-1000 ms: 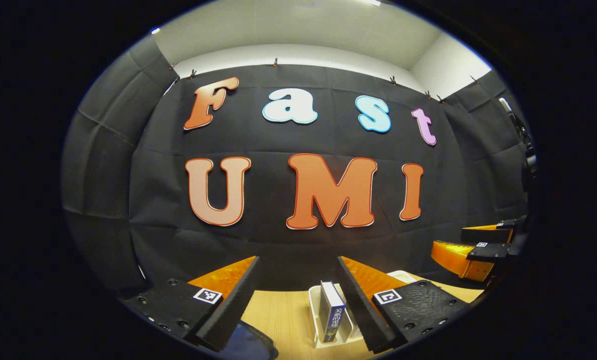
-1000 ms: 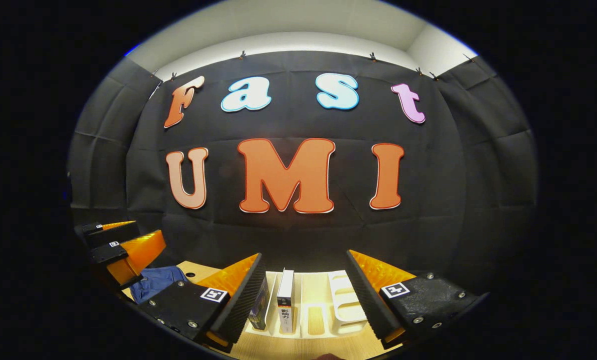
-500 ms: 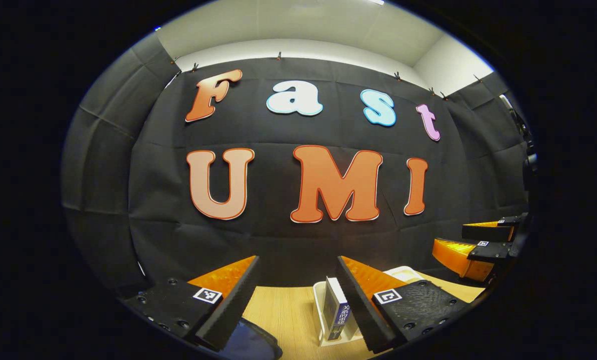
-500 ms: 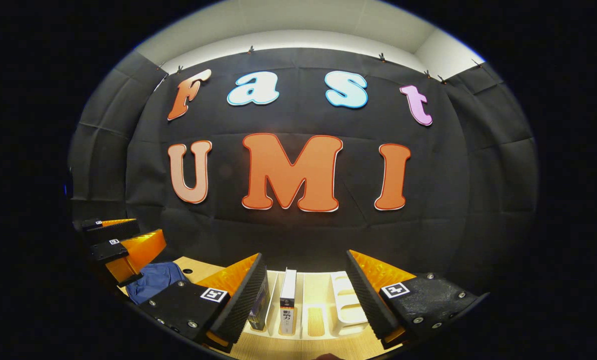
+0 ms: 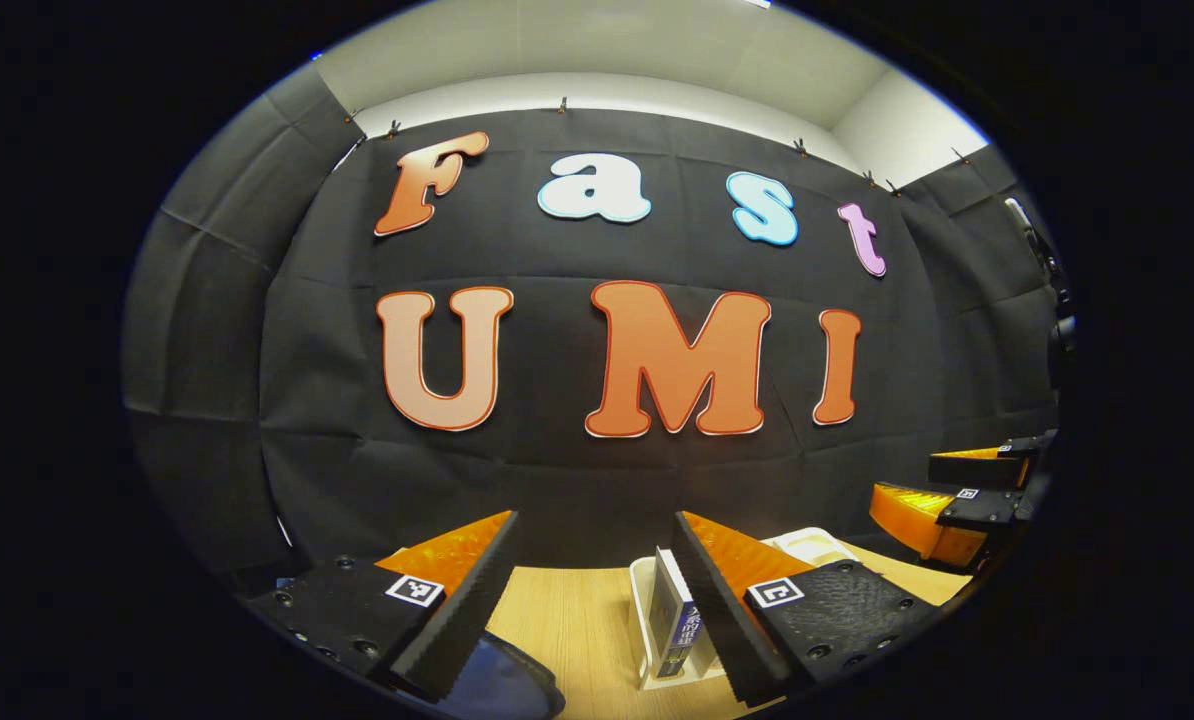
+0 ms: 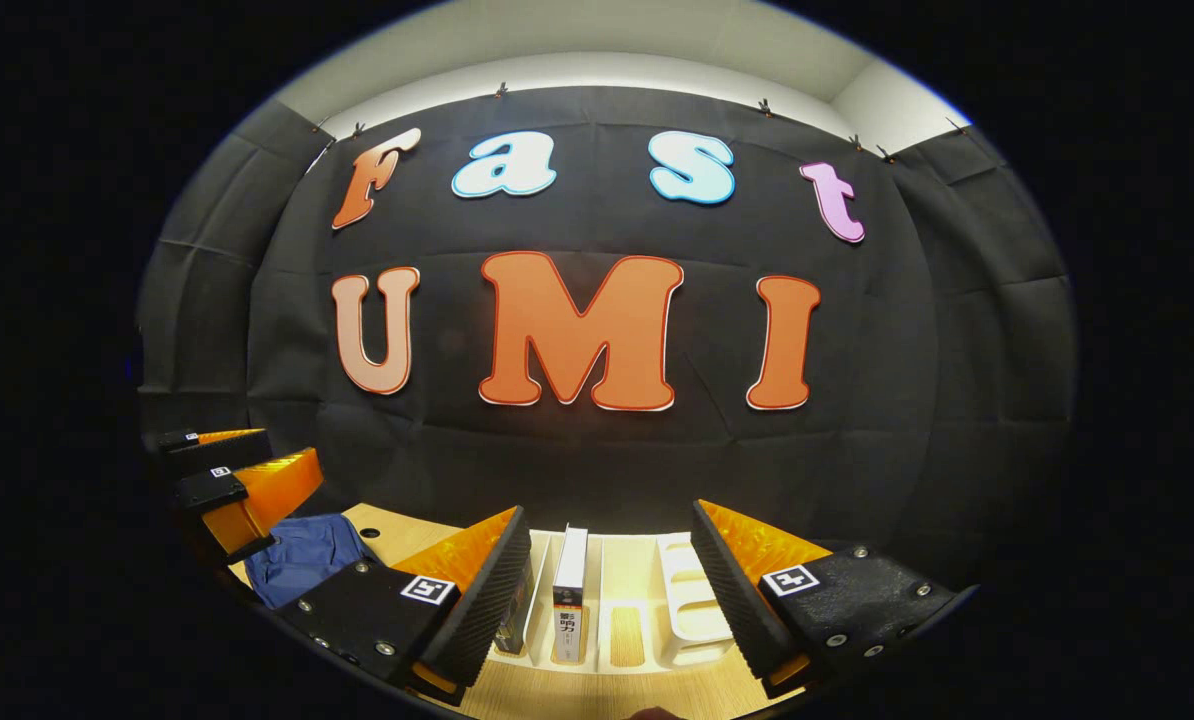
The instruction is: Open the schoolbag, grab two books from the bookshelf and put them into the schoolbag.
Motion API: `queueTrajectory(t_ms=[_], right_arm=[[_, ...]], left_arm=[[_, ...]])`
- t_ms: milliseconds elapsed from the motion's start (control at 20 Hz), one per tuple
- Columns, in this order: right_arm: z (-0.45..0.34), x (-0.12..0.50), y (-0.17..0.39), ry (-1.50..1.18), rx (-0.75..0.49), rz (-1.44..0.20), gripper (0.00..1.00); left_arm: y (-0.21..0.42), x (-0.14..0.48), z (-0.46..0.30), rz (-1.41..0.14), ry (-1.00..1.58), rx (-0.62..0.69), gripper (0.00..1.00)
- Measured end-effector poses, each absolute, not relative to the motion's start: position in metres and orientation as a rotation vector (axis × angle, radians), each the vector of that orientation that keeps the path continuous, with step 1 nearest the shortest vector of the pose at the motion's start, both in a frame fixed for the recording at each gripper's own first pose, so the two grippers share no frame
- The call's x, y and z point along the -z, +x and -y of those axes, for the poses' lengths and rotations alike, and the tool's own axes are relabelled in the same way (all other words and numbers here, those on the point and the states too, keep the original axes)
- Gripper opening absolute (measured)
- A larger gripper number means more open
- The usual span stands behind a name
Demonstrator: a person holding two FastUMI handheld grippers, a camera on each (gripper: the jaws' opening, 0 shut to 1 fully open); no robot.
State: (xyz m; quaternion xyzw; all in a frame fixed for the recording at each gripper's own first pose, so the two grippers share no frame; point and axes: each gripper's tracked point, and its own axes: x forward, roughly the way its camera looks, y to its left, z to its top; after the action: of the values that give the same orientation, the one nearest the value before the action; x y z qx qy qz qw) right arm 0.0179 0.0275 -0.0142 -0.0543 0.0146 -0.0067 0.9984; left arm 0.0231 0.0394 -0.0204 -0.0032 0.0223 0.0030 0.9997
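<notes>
Both cameras have tipped slightly downward, showing more bench and bookshelf; nothing is grasped yet.
Left gripper (image 5: 594, 600) and right gripper (image 6: 609, 600) hold jaws wide, empty. Schoolbag (image 5: 497, 685) lies below the left jaws; lower squarely onto its opening first. Beyond the right jaws, bookshelf (image 6: 692, 600) holds a white book (image 6: 568, 600) and a dark book (image 6: 513, 612) upright in adjoining slots.

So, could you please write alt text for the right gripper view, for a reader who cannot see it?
The right gripper, its two fingers spread open, faces a white bookshelf on a wooden table, with a white-spined book upright between the fingers. A darker book stands beside it. Farther left, the left gripper hovers above a blue schoolbag.
</notes>
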Motion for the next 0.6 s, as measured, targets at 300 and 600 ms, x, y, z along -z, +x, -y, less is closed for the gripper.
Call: queueTrajectory(t_ms=[300, 600], right_arm=[[-0.0239, 0.0185, 0.0177, -0.106, 0.026, -0.045, 0.96], [-0.0246, 0.0235, 0.0163, -0.107, 0.019, -0.061, 0.96]], left_arm=[[0.0207, 0.0214, -0.0382, -0.047, 0.003, -0.006, 0.93], [0.0204, 0.0201, -0.0393, -0.044, 0.005, -0.007, 0.94]])
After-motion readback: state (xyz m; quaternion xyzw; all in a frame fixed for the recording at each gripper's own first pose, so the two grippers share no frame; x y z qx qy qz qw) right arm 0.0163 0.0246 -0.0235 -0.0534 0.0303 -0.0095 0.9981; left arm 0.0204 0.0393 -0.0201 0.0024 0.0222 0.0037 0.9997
